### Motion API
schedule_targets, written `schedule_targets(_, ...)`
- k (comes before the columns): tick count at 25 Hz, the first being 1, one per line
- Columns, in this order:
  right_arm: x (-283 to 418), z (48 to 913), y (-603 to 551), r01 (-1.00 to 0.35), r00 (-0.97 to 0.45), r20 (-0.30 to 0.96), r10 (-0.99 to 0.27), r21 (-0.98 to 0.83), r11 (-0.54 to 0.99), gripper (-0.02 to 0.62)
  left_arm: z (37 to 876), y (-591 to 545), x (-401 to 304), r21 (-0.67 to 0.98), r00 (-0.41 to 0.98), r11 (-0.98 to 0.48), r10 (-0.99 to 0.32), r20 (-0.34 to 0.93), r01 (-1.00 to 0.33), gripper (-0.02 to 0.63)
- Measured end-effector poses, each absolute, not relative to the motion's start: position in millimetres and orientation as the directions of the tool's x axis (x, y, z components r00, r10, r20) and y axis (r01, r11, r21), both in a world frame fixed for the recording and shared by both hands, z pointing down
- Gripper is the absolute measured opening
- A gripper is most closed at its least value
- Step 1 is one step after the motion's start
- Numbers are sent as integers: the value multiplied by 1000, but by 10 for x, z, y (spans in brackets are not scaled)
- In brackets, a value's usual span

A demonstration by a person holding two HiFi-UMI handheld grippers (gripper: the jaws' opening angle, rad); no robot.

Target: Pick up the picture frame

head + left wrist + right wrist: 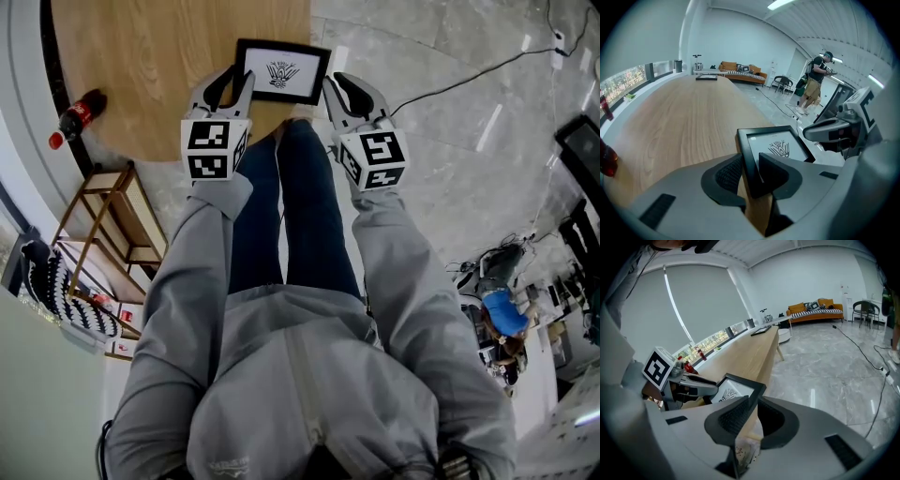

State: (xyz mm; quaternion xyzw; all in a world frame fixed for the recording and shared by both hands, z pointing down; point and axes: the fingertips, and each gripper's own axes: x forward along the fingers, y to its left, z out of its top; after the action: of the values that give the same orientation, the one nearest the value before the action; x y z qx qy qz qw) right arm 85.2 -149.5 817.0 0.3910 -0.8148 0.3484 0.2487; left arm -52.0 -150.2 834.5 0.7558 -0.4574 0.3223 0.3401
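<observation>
Glossy grey marble floor (pixel 825 362), orange sofa (pixel 815 309) (far wall), drawn blinds (pixel 703 301)

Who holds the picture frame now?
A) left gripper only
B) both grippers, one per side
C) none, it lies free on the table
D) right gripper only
B: the left gripper and right gripper each clamp one side edge of the picture frame.

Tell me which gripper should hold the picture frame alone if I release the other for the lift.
Left, probably. The left gripper has the picture frame edge seated deep between its jaws, while the right gripper pinches only a corner near its jaw tips.
</observation>
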Motion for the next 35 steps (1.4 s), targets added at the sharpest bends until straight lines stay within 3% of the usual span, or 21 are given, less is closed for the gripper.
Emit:
schedule_targets(1, 865, 8192, -1487, -807, -577, 677, -457, -389, 443, 52, 8349, -1507, -495, 216, 372, -353, -472, 799, -910, 126)
schedule_targets(3, 895, 8243, -1472, -801, -593, 673, -443, -434, 412, 186, 8355, -1513, -456, 209, 367, -354, -470, 803, -912, 124)
schedule_targets(10, 880, 8425, -1438, -676, -727, 565, -390, -687, 264, 222, 8352, -1523, -371, 201, 363, -358, -476, 801, -912, 124)
schedule_targets(26, 853, 8622, -1517, -378, -906, 341, -251, -918, 119, 230, 8407, -1608, 95, 232, 419, -415, -448, 789, -880, 123)
schedule_targets(31, 856, 8578, -1608, -358, -899, 322, -297, -931, 73, 230, 8411, -1616, 293, 243, 438, -436, -430, 790, -867, 123)
schedule_targets(32, 873, 8557, -1639, -354, -893, 319, -318, -933, 58, 223, 8408, -1617, 299, 243, 434, -430, -430, 792, -869, 123)
schedule_targets(35, 907, 8458, -1658, -362, -883, 319, -343, -930, 67, 108, 8388, -1607, 291, 251, 432, -419, -423, 797, -872, 123)
